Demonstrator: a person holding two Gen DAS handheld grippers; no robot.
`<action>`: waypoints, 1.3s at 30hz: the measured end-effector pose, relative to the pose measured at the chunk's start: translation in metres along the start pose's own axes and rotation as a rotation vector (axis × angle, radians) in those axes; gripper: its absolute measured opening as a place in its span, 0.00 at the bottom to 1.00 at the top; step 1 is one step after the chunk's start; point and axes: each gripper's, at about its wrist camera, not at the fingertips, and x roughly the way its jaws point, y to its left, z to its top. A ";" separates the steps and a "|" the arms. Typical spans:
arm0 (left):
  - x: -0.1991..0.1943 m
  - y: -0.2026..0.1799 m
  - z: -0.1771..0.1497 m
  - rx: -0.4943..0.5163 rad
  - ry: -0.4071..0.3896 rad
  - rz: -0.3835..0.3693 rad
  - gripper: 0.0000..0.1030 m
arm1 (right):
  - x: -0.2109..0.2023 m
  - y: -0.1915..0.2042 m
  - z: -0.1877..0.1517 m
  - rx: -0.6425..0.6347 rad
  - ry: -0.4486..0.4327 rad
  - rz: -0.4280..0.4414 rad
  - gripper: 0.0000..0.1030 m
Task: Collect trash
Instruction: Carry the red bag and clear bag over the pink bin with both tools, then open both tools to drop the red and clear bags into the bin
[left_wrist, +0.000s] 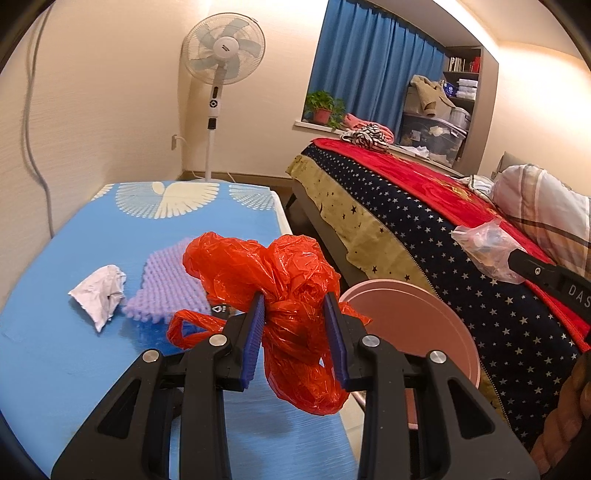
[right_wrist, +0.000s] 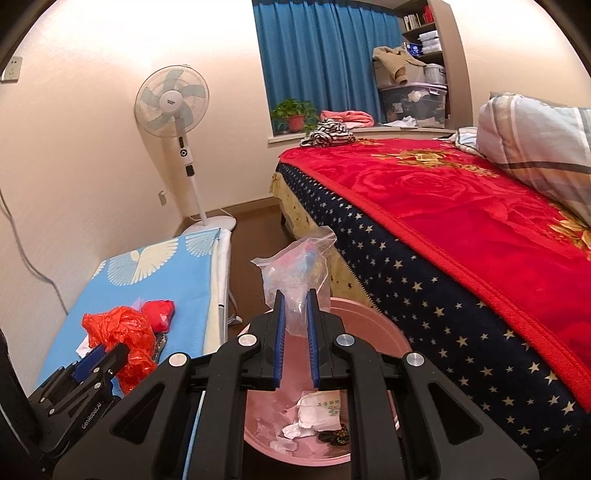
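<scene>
The left gripper (left_wrist: 295, 325) has its blue pads closed partway on a crumpled red plastic bag (left_wrist: 291, 280), which bulges above and hangs below the jaws over the edge of a low table with a blue dove-print cover (left_wrist: 55, 350). The right gripper (right_wrist: 295, 325) is nearly shut, pinching a clear zip-top bag (right_wrist: 295, 273) whose contents show only as blurred pink and blue shapes — what they are cannot be told. That bag is held above a pink round bin (right_wrist: 376, 332) standing on the floor between the table and the bed (right_wrist: 461, 236). The bin holds crumpled white paper, a white packet with green print (right_wrist: 321, 406) and something small and dark beside it. On the table, a crumpled white paper (left_wrist: 99, 291) and a lilac ridged foam piece (left_wrist: 166, 284) lie close together behind the red bag; the right wrist view also shows a second red wad (right_wrist: 159, 314) there. Past the table stands a pedestal fan (left_wrist: 221, 51) — and on the windowsill a potted plant (left_wrist: 323, 107) sits before blue curtains (left_wrist: 369, 62).
</scene>
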 end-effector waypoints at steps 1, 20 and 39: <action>0.001 -0.001 0.000 0.002 0.001 -0.003 0.31 | 0.001 -0.001 0.000 0.001 0.001 -0.001 0.11; 0.024 -0.048 -0.007 0.084 0.039 -0.136 0.31 | 0.010 -0.019 0.013 0.007 -0.009 -0.051 0.11; 0.044 -0.065 -0.017 0.082 0.113 -0.227 0.48 | 0.025 -0.030 0.012 0.054 0.053 -0.049 0.33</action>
